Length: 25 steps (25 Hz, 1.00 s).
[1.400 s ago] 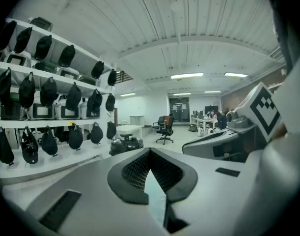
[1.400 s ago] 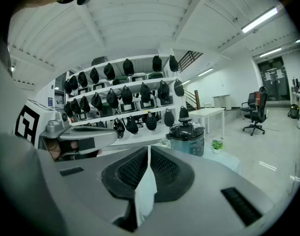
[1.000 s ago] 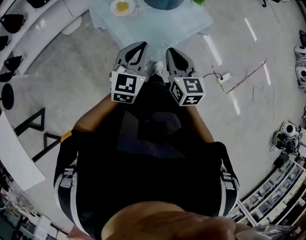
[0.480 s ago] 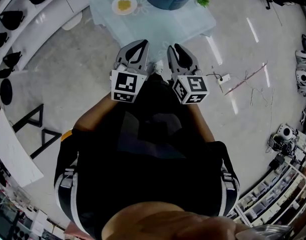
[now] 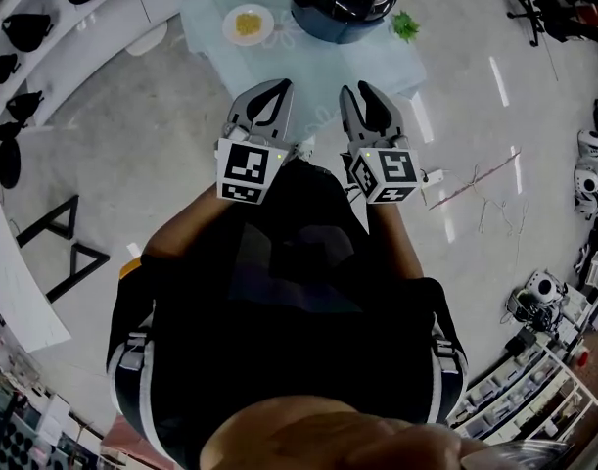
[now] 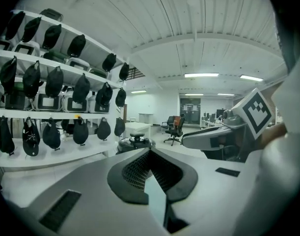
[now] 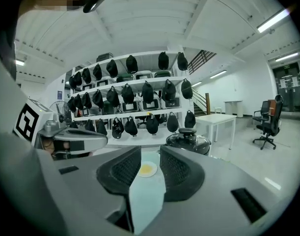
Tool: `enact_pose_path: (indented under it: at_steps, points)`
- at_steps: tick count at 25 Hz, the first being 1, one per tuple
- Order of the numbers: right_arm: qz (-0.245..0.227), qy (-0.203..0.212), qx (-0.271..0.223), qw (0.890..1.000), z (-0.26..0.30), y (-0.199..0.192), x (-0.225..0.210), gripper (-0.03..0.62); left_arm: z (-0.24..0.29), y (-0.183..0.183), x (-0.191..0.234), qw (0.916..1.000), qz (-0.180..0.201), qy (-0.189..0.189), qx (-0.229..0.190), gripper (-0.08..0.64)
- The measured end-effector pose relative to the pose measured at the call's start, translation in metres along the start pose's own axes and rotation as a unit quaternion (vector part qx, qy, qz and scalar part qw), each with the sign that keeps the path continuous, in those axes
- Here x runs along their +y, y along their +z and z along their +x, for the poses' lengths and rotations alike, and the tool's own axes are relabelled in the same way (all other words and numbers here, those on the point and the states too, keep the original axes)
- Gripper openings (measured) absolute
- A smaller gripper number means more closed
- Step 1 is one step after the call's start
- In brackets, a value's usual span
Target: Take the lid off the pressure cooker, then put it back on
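The black pressure cooker point(image 5: 343, 3), lid on, stands at the far end of a pale blue table point(image 5: 289, 62) ahead of me. It also shows in the left gripper view as the cooker point(image 6: 135, 142) and in the right gripper view as the cooker point(image 7: 187, 140), still some way off. My left gripper point(image 5: 271, 98) is held out level with its jaws shut and empty point(image 6: 150, 150). Beside it, the jaws of my right gripper point(image 5: 370, 101) are opening, with a clear gap and nothing between them point(image 7: 150, 151).
A white plate with yellow food point(image 5: 248, 24) lies left of the cooker, and green leaves point(image 5: 406, 24) lie to its right. Curved white shelves of black caps point(image 7: 140, 95) run along the left. A white desk point(image 7: 218, 118), office chairs point(image 6: 175, 129) and floor cables point(image 5: 475, 179) lie to the right.
I have moved toward the table, so the cooker and plate show more fully. The right gripper's jaws have gone from shut to parted. The left jaws stay shut.
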State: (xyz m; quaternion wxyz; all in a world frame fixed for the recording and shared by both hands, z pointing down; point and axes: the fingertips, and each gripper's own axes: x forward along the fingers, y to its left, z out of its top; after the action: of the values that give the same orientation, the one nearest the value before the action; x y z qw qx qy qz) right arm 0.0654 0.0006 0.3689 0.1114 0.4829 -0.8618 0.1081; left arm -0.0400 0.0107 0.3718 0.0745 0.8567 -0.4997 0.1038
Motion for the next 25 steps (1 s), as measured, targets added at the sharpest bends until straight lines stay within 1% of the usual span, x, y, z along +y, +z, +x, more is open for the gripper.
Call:
enact_pose_path:
  at_steps: [6,12,16,21,25]
  points:
    - [-0.021,0.027,0.003,0.999,0.035,0.016,-0.042,0.13,0.042,0.006,0.011,0.9995,-0.003,0.028,0.015,0.006]
    - [-0.025,0.073,0.007,0.997,0.061,0.024,-0.074,0.141,0.084,0.019,0.013,0.9975,-0.01,0.066,0.023,0.006]
    - [-0.024,0.096,0.007,0.995,0.073,0.028,-0.086,0.144,0.097,0.028,0.013,0.9957,-0.019,0.087,0.024,0.008]
    - [-0.03,0.102,0.006,0.994,0.086,0.034,-0.086,0.146,0.098,0.029,0.021,0.9946,-0.019,0.099,0.026,0.006]
    - [-0.032,0.086,0.008,0.996,0.093,0.039,-0.078,0.15,0.09,0.029,0.032,0.9954,-0.02,0.092,0.02,0.008]
